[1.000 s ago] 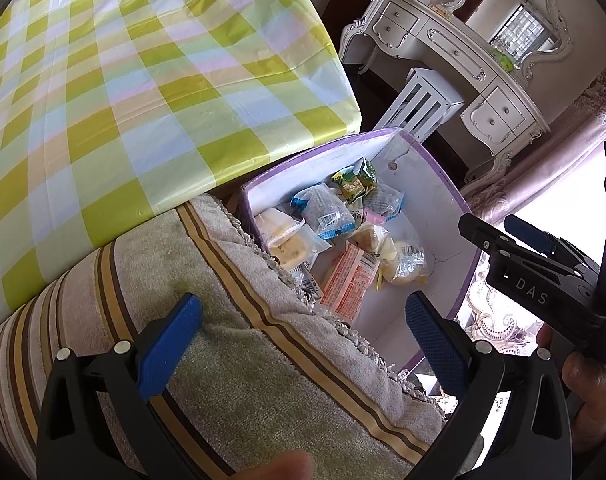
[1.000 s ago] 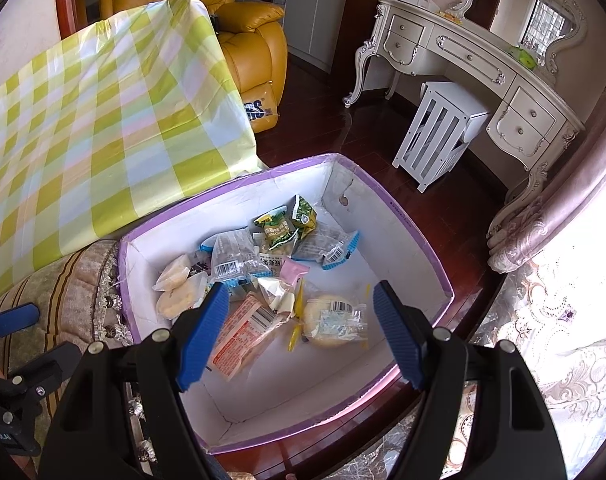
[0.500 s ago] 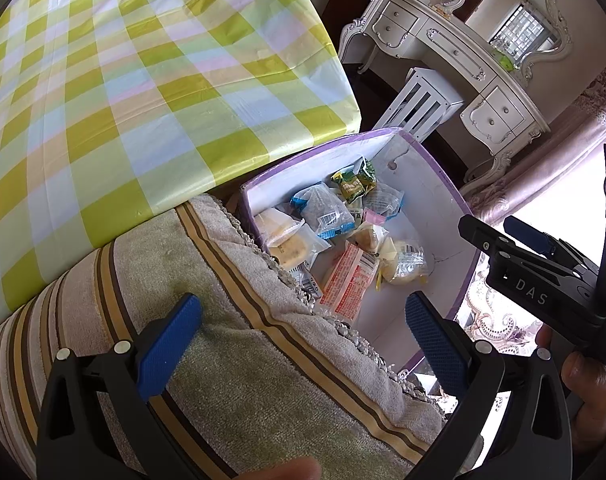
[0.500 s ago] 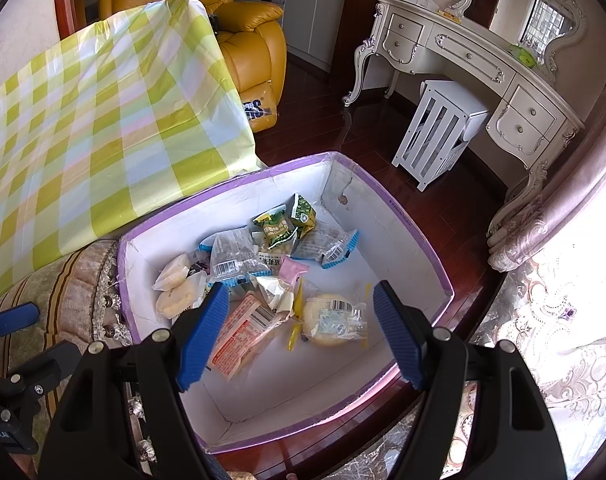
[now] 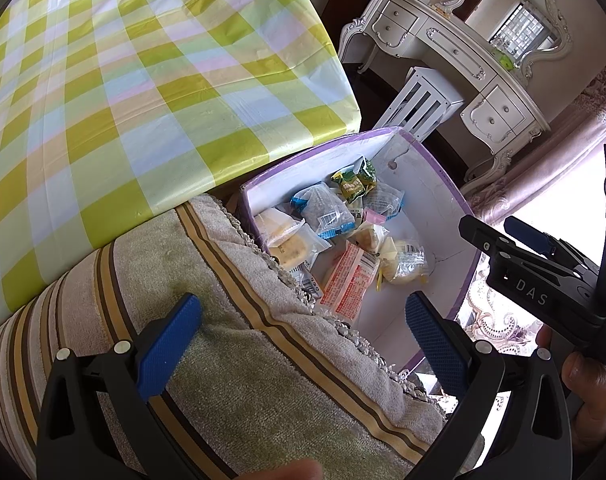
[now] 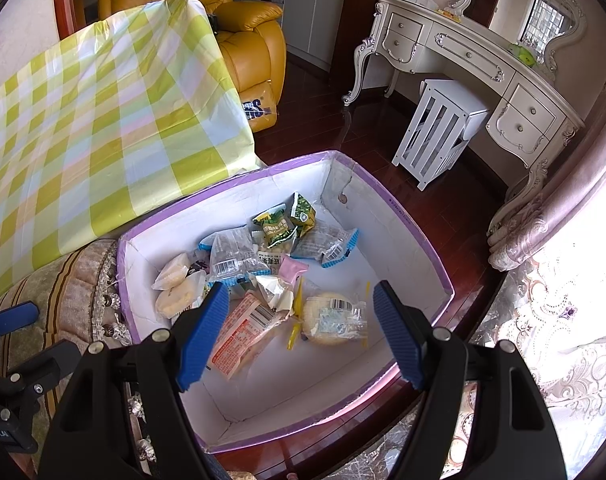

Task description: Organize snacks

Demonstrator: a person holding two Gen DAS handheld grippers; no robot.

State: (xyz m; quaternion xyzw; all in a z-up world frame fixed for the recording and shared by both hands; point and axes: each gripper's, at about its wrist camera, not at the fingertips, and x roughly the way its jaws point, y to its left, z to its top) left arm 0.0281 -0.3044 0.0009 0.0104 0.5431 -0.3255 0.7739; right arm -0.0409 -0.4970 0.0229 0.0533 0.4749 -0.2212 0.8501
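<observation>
Both wrist cameras look steeply down: the left over a striped cushion (image 5: 231,360), the right close above the purple-rimmed snack box (image 6: 423,236), which both views share.

Wrapped snacks lie jumbled in a white box with a purple rim (image 6: 419,236): green packets (image 6: 287,222) toward the far wall, a red-orange pack (image 6: 239,336) beside a clear-wrapped round cake (image 6: 329,318) nearer

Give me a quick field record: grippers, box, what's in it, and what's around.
left gripper: open, empty, over the striped cushion
right gripper: open, empty, above the box
box: open, white inside, purple rim
contents: wrapped snacks loose on the bottom, including a red packet, a round cake, green packets
table: checked cloth, no snacks visible on it
</observation>
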